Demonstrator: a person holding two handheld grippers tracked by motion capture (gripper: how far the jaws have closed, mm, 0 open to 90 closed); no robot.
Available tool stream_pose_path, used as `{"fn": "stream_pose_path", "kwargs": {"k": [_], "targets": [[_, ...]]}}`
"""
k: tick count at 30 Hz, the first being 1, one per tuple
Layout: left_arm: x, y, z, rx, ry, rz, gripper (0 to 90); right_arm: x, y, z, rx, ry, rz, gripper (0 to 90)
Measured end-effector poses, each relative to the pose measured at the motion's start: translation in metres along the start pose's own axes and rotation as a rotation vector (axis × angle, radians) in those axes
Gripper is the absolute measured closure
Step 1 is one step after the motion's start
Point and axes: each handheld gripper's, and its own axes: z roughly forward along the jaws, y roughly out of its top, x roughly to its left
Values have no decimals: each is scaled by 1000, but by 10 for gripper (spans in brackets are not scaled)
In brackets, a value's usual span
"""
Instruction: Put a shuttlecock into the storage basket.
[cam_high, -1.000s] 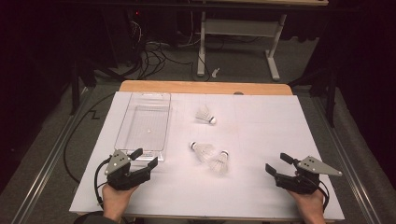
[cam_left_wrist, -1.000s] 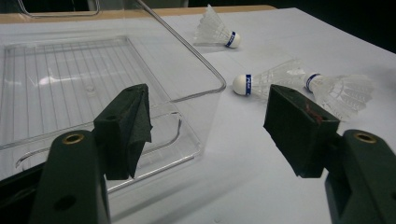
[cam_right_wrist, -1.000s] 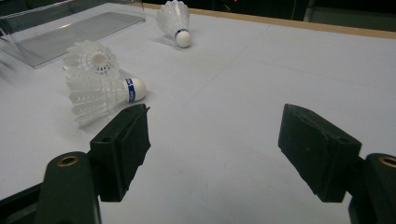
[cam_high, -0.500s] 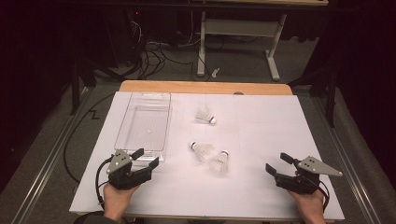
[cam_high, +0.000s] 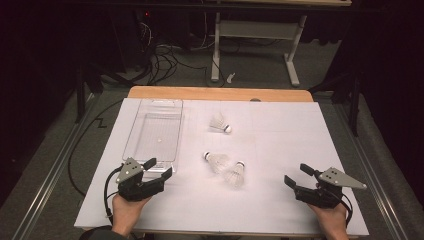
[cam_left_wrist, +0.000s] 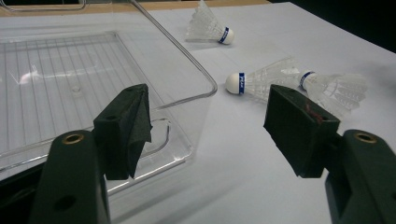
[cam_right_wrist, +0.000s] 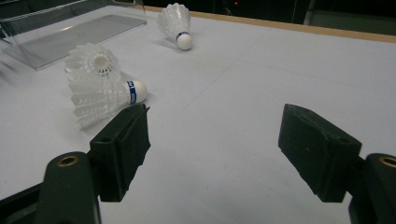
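White paper covers the table in the high view, and your two hands sit at the bottom of that frame, one at lower left and one at lower right. Your left gripper has its jaws spread wide with nothing between them, resting just below the near end of the clear plastic tray that lies lengthwise in the left-centre of the frame. In the left gripper view the tray takes up the upper left, its rounded corner just behind the left jaw, and two shuttlecocks lie past the right jaw at upper right. Your right gripper is likewise wide open and holding nothing, its jaws pointing toward the middle of the frame. Three shuttlecocks lie on the paper: the far shuttlecock sits alone just above centre, near the tray's right side, while the left shuttlecock and the right shuttlecock lie touching each other at centre, between your two grippers and well apart from both. In the right gripper view the pair sits at upper left, the right shuttlecock with its blue-banded cork toward the frame's centre, just above the left jaw.
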Motion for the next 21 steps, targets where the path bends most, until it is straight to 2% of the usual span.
{"fn": "stream_pose_path", "kwargs": {"k": [21], "targets": [[-5,12,8,-4,-19,18,330,1,0,0,-3,4,-2,251]]}}
